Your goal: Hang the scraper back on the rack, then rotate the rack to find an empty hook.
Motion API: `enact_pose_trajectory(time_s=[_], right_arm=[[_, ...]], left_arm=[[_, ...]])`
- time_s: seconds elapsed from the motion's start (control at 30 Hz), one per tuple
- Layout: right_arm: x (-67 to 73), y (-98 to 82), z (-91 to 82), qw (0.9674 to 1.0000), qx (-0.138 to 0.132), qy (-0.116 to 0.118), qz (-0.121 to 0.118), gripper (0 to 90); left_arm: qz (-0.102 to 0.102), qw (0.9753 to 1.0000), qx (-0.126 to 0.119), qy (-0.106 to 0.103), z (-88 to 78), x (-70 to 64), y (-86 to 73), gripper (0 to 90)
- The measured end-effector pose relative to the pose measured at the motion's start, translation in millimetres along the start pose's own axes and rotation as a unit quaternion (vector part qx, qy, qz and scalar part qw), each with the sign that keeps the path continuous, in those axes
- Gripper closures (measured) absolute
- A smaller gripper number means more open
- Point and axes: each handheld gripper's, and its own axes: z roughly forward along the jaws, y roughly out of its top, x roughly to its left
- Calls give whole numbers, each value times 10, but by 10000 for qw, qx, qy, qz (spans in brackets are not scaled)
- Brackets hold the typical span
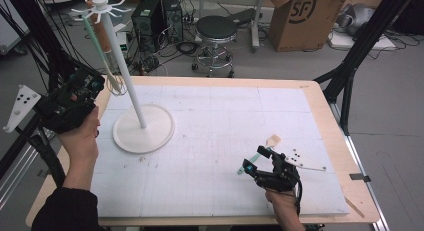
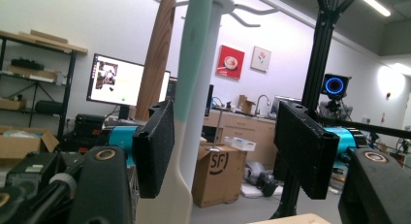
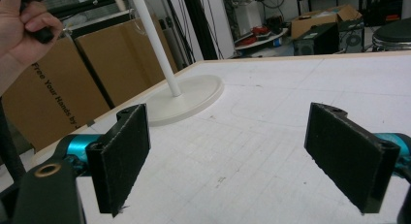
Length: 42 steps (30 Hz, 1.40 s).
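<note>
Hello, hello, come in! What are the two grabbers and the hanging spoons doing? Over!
Left gripper open beside the hanging green spatula. Right gripper open, nothing between its jaws, low over the table. Wooden utensil hangs alongside on the stand.

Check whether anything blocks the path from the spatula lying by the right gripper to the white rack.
Nothing visible does. The spatula lies beside the right gripper, and only bare white mat stretches from there to the rack. Two utensils already hang from its hooks: a mint-handled one and a wooden one.
</note>
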Motion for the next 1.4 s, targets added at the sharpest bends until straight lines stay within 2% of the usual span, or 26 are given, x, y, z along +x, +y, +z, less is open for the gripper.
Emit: enact_pose_trajectory(time_s=[0.27,0.5,0.63,0.77,0.9,1.0,1.03,1.17,1.3,1.4], right_arm=[[5,2,0,10000,-28,23,-17,157],[0,16,-23,10000,-89,25,0,158],[-9,23,-35,9999,-112,28,2,157],[-14,29,-48,9999,-133,31,6,158],[-7,27,-52,9999,-128,58,6,158],[-5,26,-55,9999,-134,48,-2,158],[-4,25,-59,9999,-134,46,20,158],[-16,17,-67,9999,-142,43,11,158],[-17,8,-66,9999,-95,38,32,158],[-21,9,-68,9999,-104,36,27,158]], left_arm=[[159,9993,-206,-264,66,-166,354,370],[228,9986,-179,-447,240,-260,601,375],[210,9989,-46,-425,332,-299,667,391],[161,9986,-4,-506,394,-307,692,526],[270,9985,44,-476,450,-311,691,642],[422,9983,31,-399,483,-314,698,803],[487,9981,-16,-373,491,-316,701,884],[585,9978,32,-310,576,-347,718,899],[555,9979,105,-304,667,-348,729,899],[565,9977,89,-378,720,-329,731,899]])
